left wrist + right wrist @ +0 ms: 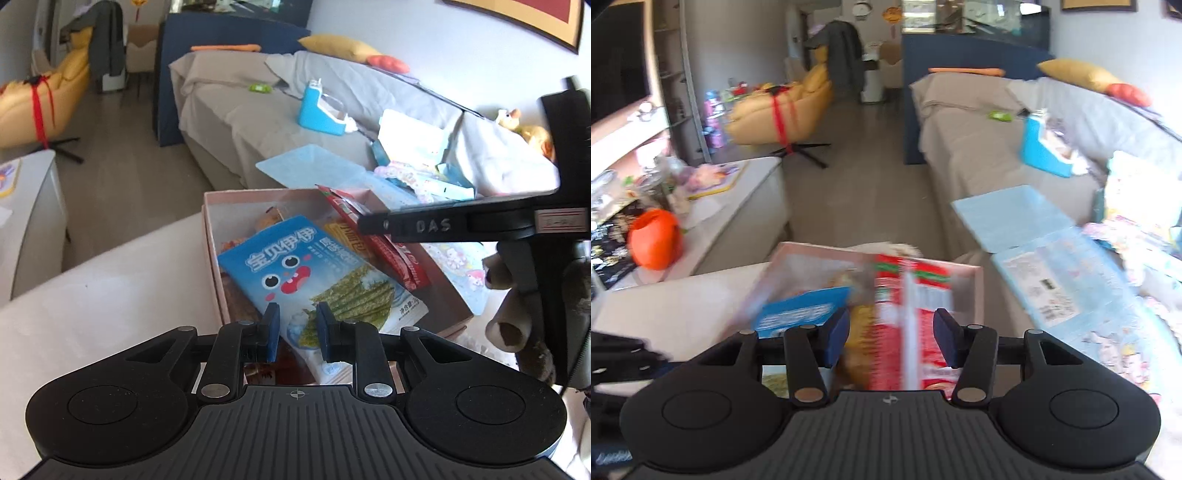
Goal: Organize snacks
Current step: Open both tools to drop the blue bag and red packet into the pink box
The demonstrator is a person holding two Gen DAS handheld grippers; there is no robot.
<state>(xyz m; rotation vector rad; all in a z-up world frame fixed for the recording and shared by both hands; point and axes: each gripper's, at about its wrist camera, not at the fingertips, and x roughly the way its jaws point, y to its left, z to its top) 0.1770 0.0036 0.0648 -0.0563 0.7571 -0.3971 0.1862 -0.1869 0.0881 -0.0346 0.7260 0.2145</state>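
- While several packets already lie in the pink box, my left fingers pinch the blue seaweed packet.
- Right fingers stand apart around the red packet, whose grip I cannot tell.

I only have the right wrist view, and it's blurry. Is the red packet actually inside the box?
Observer: Yes. The red packet leans tilted inside the pink box, resting on other snacks.
Operator: What's the blue thing beside it?
Observer: A blue snack bag with a cartoon face and green strips printed on it, lying slanted across the box.
Operator: Where is the left tool?
Observer: The left tool hovers at the blue snack bag's near end, fingers close together. I can't tell whether it grips.
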